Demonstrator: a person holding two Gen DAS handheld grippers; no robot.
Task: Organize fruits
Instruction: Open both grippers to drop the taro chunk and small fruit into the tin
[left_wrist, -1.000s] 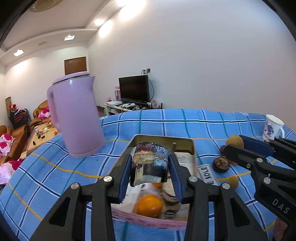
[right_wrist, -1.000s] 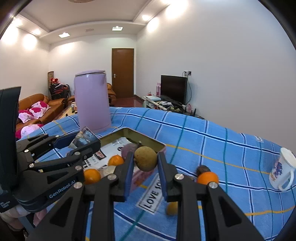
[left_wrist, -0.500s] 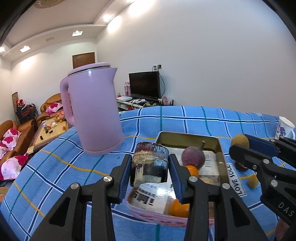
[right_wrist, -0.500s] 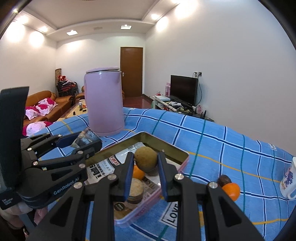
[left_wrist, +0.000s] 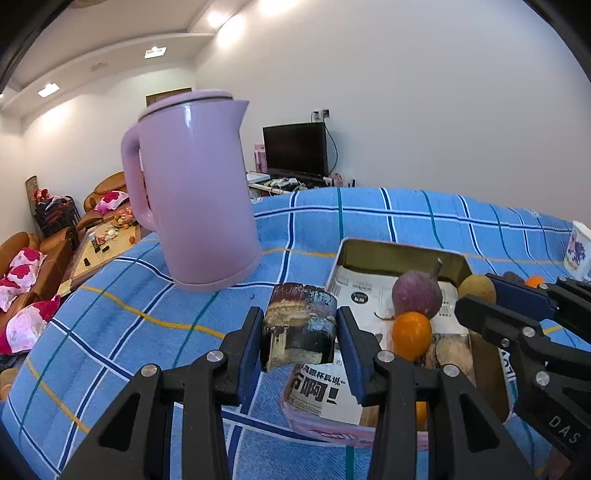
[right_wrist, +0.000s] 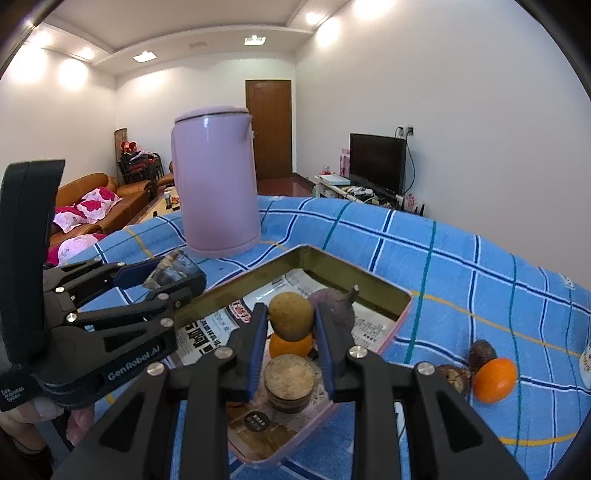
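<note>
Above the lined tin tray (right_wrist: 400, 318): right gripper (right_wrist: 290, 322), closed on a tan round fruit (right_wrist: 290, 316), pads pressing both its sides; fruit held clear of the tray floor, over an orange (right_wrist: 291, 346), a cork-topped jar (right_wrist: 290, 382) and a purple stemmed fruit (right_wrist: 334, 307). Off the tray's left edge: left gripper (left_wrist: 300, 325), closed on a dark cylindrical can (left_wrist: 299, 325), held over the blue checked cloth (left_wrist: 147, 314), near the lilac kettle (left_wrist: 192, 192). Likely step: placing the tan fruit in the tray. Best done by shifting sideways to a bare patch of the printed liner, not down onto the orange or jar; lowering until the fruit touches, then easing the jaws apart slowly, since a round fruit probably rolls; lifting straight up afterward to avoid nudging the purple fruit's stem. Left gripper best kept steady and clear of the rim. On the cloth, outside the tray: a second orange (right_wrist: 494, 379) touching two dark brown fruits (right_wrist: 482, 351), presumably awaiting collection. Near end of tray hidden behind gripper bodies; jar label unreadable; mug (left_wrist: 579, 248) cut off at the frame edge; can's contents not discernible.
</note>
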